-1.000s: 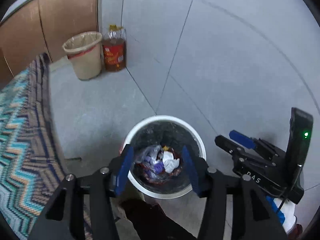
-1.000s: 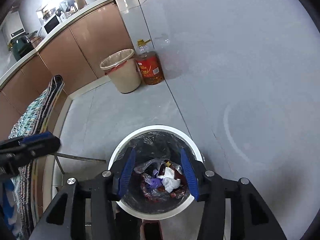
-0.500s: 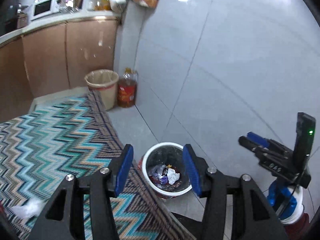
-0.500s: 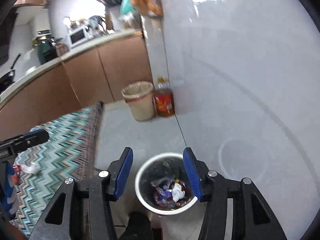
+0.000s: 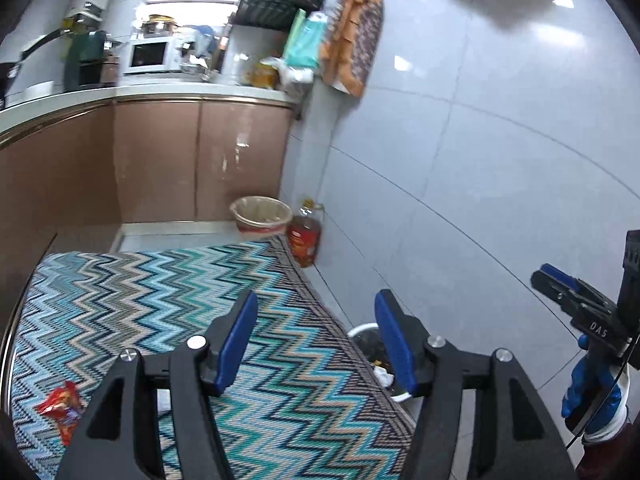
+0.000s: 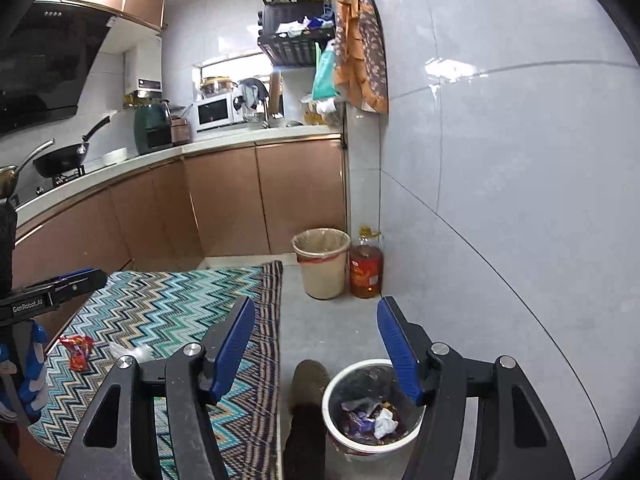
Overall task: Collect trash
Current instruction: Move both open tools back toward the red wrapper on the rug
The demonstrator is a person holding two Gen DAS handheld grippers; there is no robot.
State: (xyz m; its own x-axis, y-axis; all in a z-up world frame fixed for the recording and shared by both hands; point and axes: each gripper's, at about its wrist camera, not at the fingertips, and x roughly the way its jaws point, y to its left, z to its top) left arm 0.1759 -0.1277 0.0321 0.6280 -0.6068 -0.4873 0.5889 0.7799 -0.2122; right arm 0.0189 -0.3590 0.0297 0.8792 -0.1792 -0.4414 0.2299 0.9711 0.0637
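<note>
- Blue-padded left tongs [image 5: 316, 338]: I see them spread wide over the zigzag cloth [image 5: 160, 300] on the bench, nothing between the pads; jaws have just been opening.
- Right tongs [image 6: 316, 344]: also wide and empty, just been opening, above the floor.
- White bin [image 6: 374, 408]: on the floor beside the bench edge, holding crumpled paper and wrappers.
- Red wrapper [image 6: 78, 350]: lying on the cloth near its left side, well apart from both tongs; a clear scrap [image 6: 132, 352] lies just beside it.
- Beige bin [image 6: 320, 262] and oil bottle [image 6: 366, 266]: side by side by the wall.
</note>
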